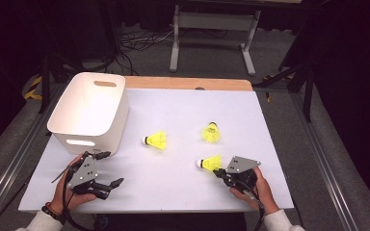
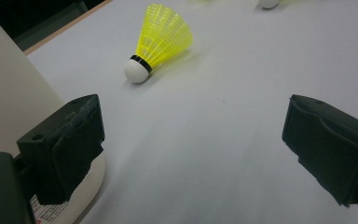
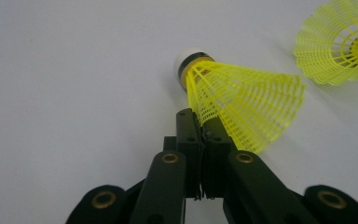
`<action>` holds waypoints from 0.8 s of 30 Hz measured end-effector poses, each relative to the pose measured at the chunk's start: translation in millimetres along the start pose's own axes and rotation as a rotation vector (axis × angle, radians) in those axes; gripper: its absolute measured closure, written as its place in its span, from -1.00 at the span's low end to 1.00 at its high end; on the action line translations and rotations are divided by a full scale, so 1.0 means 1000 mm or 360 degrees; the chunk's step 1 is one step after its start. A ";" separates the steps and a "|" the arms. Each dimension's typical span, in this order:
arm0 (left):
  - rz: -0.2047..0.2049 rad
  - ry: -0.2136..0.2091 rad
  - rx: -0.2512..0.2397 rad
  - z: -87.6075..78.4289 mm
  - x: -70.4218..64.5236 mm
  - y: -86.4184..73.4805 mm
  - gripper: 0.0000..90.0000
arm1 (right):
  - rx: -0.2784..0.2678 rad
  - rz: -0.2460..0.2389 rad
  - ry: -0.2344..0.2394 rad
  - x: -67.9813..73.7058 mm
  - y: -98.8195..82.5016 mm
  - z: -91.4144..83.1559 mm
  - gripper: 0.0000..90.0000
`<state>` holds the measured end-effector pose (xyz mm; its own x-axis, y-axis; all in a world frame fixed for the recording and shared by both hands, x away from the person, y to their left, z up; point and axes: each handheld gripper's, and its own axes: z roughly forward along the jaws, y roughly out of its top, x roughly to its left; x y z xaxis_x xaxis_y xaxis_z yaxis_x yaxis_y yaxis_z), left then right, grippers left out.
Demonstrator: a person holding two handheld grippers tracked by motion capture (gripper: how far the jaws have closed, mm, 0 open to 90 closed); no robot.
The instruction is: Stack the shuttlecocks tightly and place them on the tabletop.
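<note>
Nearest the person, the right gripper sits at abt 5 o'clock on the tabletop, fingers brought together on the edge of the near shuttlecock's skirt; in the right gripper view a thin fold of mesh is pinched between the pads, so the near shuttlecock is gripped by its soft end, cork pointing away toward 9 o'clock, body lying on the surface, not lifted. Judgement: the skirt is taken because it yields and gives flat purchase, whereas the round cork would slip. Left gripper at abt 7 o'clock, fingers wide apart w/ nothing between, parked just beside the bin's front wall; prob. idle, waiting. Materials: skirts are neon-yellow moulded plastic lattice, conical, springy; corks white, domed, w/ a black band at the neck. Finger pads black, matt, slightly worn at the edges. Tabletop covering white, smooth, low sheen; wood edge exposed at 12 o'clock. Farther out, the middle shuttlecock lies on its side near centre, cork toward the bin. The far shuttlecock at abt 2 o'clock from centre, cone mouth facing the right gripper's camera. The white bin at 10 o'clock: rounded-corner plastic tub, smooth walls, slot handles, interior shows bare; likely the drop point for all three.
</note>
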<state>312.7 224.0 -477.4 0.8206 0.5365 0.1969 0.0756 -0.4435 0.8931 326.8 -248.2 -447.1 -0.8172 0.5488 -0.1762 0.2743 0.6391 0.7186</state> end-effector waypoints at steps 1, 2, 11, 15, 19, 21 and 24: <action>-0.0002 -0.0002 -0.0001 0.000 0.000 0.000 -0.86 | -0.0004 0.0000 -0.0003 0.000 0.000 0.000 0.98; -0.0003 0.0000 -0.0001 0.000 0.000 0.000 -0.86 | -0.0011 -0.0002 -0.0007 0.000 0.000 -0.001 0.98; -0.0003 0.0000 -0.0009 -0.001 0.000 0.000 -0.86 | -0.0031 -0.0034 -0.0048 0.002 0.001 -0.004 1.00; -0.0004 0.0001 -0.0012 -0.001 0.000 0.000 -0.86 | -0.0052 -0.0041 -0.0055 0.003 0.003 -0.006 1.00; -0.0002 -0.0003 -0.0008 0.000 0.000 0.000 -0.86 | -0.0077 -0.0037 -0.0068 0.002 0.003 -0.008 1.00; 0.0002 -0.0001 -0.0006 0.000 0.001 0.000 -0.86 | -0.0099 -0.0030 -0.0074 0.001 0.003 -0.010 1.00; -0.0005 -0.0003 -0.0009 0.000 0.001 0.000 -0.86 | -0.0110 -0.0034 -0.0079 0.001 0.003 -0.011 1.00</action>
<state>313.3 224.2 -477.7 0.8213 0.5366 0.1937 0.0750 -0.4381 0.8958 321.2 -251.4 -437.6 -0.7959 0.5625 -0.2239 0.2200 0.6133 0.7586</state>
